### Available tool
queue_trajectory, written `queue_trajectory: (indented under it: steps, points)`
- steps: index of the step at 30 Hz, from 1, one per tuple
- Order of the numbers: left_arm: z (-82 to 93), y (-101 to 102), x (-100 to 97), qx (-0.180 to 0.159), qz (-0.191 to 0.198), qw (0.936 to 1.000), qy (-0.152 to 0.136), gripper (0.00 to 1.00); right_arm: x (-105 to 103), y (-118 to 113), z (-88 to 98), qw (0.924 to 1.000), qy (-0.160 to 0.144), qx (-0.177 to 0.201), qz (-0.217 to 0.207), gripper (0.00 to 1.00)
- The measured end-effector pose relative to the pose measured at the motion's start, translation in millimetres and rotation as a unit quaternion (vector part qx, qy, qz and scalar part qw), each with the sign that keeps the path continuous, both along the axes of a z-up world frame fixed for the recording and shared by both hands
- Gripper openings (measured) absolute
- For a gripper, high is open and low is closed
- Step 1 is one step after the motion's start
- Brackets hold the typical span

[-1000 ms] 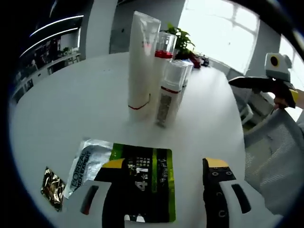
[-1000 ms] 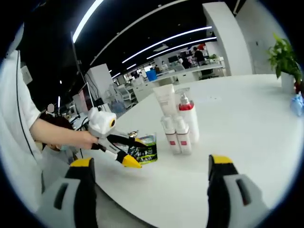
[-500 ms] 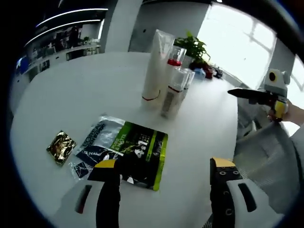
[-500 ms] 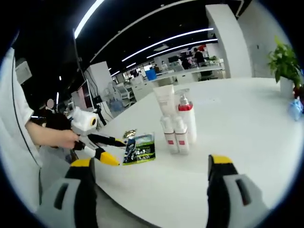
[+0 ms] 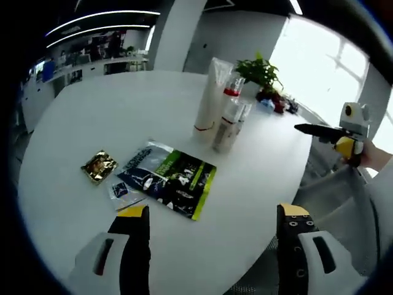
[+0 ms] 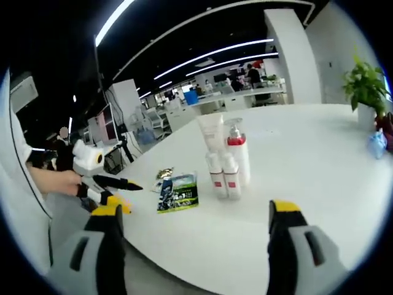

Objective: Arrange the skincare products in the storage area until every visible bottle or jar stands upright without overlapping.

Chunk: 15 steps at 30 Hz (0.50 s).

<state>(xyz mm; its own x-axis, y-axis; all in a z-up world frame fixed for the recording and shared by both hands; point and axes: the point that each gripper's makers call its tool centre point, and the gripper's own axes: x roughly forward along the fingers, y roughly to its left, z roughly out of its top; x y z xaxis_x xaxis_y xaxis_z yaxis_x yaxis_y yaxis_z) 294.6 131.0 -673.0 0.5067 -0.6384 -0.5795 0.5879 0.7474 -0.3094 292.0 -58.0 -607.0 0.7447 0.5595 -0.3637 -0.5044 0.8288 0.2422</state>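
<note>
A tall white tube (image 5: 209,98), a red-collared pump bottle (image 5: 231,92) and two small clear bottles (image 5: 226,126) stand upright in a tight cluster on the white round table (image 5: 92,117). In the right gripper view the tube (image 6: 212,132), the pump bottle (image 6: 237,153) and the small bottles (image 6: 223,177) stand mid-table. My left gripper (image 5: 212,239) is open, held back over the table's near edge, well short of the bottles. My right gripper (image 6: 193,246) is open too, off the table's rim. Nothing sits between either pair of jaws.
A green-and-black sachet (image 5: 175,181) lies flat over a silver one, with a gold packet (image 5: 99,166) and a small packet (image 5: 120,189) beside it. A potted plant (image 6: 365,86) and a blue item (image 6: 376,144) stand at the far side. A person's hand holds the left gripper (image 6: 101,184).
My left gripper has drawn back from the sachets toward the table's edge, so more of the table shows. The bottles and sachets have not moved. My right gripper has stayed nearly still.
</note>
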Motion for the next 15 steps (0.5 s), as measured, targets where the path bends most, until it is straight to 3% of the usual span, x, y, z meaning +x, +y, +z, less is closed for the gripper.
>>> queue_trajectory:
  steps: [7,15]
  points:
    - [3.1,11.8,-18.3,0.015,0.022,0.9996,-0.003,0.91,0.2,-6.1,3.1,0.9996,-0.009,-0.004,-0.025,1.00]
    - [4.6,21.7,-20.5,0.023,0.047,0.9986,-0.007,0.94,5.2,-40.2,1.2,0.9925,-0.020,-0.030,-0.117,1.00]
